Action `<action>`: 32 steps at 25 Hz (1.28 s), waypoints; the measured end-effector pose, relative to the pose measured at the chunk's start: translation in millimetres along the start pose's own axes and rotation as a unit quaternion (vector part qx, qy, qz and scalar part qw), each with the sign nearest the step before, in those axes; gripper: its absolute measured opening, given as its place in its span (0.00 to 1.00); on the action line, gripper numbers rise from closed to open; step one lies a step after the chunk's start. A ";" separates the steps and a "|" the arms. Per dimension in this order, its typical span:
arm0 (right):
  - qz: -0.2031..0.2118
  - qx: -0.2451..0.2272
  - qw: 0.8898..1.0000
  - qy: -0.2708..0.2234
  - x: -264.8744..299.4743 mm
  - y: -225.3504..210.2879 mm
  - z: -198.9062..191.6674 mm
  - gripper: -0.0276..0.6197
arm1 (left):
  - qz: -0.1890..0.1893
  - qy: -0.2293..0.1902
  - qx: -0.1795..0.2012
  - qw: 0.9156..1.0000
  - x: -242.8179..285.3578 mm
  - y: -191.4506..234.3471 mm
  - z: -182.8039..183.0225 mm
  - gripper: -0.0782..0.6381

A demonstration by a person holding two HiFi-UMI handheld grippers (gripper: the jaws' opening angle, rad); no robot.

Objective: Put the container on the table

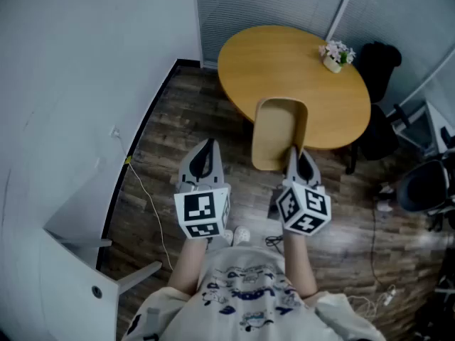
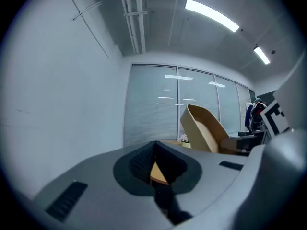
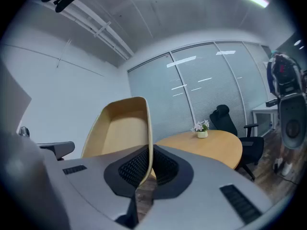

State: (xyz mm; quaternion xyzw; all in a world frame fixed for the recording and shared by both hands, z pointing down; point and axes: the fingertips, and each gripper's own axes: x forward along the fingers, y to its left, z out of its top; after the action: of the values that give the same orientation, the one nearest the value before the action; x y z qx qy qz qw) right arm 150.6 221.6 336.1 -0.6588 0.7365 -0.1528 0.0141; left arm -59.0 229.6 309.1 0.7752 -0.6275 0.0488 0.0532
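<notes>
Seemingly tilted, container [image 1: 277,130] lengthwise toward table [image 1: 284,62]

Office mtg rm, round table [image 1: 284,62], swivel chair [image 3: 224,120], blinds [image 2: 148,104]

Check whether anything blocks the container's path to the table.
Nothing visible does. The container, clamped by its rim in the right gripper, is at the near edge of the table, and that side is bare. The flower pot sits at the far side.
</notes>
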 end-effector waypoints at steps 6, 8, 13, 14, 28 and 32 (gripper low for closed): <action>-0.002 0.003 1.000 0.002 5.1 -2.5 -0.2 0.06 | -0.006 0.004 -0.001 1.000 8.0 -3.4 -1.8 0.11; -0.002 0.004 1.000 0.003 6.5 -4.4 -0.5 0.06 | -0.007 0.005 -0.001 1.000 10.2 -5.3 -2.9 0.11; 0.000 0.006 1.000 0.003 9.9 -11.4 0.2 0.06 | -0.007 0.006 0.000 1.000 16.1 -12.0 -4.9 0.11; 0.000 0.006 1.000 0.004 11.8 -12.2 0.0 0.06 | -0.006 0.007 0.000 1.000 17.9 -12.1 -5.4 0.11; 0.005 0.012 1.000 0.016 43.3 -39.4 -4.2 0.06 | 0.011 0.017 -0.004 1.000 45.3 -22.5 -16.8 0.11; 0.010 0.018 1.000 0.023 54.9 -42.3 -6.7 0.06 | 0.016 0.025 -0.006 1.000 53.3 -22.2 -21.2 0.11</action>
State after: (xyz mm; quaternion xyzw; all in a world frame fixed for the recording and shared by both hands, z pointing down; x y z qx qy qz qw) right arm 182.7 165.9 362.7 -0.6474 0.7402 -0.1810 0.0099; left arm -26.4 185.7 337.1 0.7630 -0.6390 0.0653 0.0722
